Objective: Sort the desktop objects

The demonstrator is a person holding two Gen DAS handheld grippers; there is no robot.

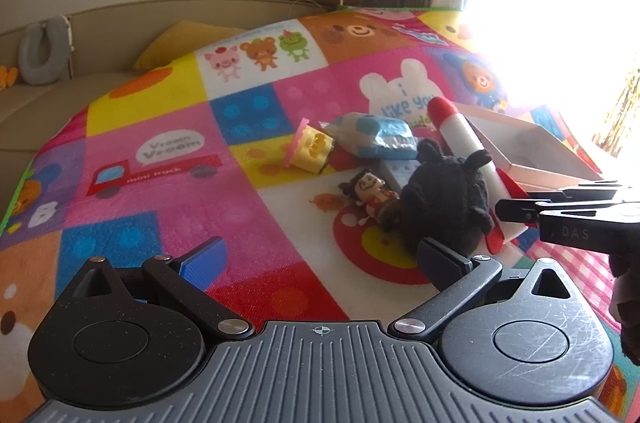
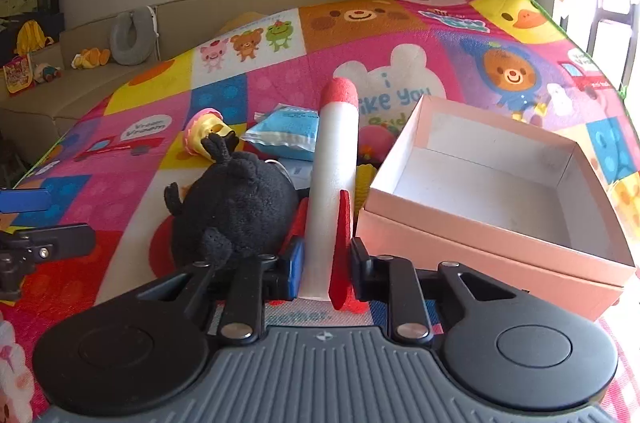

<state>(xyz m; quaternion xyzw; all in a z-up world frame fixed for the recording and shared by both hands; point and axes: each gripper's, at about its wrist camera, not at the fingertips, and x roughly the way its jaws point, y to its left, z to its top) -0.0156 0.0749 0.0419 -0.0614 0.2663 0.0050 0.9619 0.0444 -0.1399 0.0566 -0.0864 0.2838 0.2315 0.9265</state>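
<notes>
Crowding the white foam rocket with red nose and fins (image 2: 334, 183): black plush toy (image 2: 236, 199) at nine o'clock, open pink cardboard box (image 2: 472, 247) at three. Right gripper (image 2: 326, 265) clamped on rocket's tail; left gripper (image 1: 320, 263) spread wide, empty.

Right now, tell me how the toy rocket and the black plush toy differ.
The toy rocket is long, slim, white with red tip and fins; the black plush toy is round and fuzzy. The rocket is clamped at its tail in the right gripper; the plush toy lies free on the mat. Both sit left of the box.
</notes>
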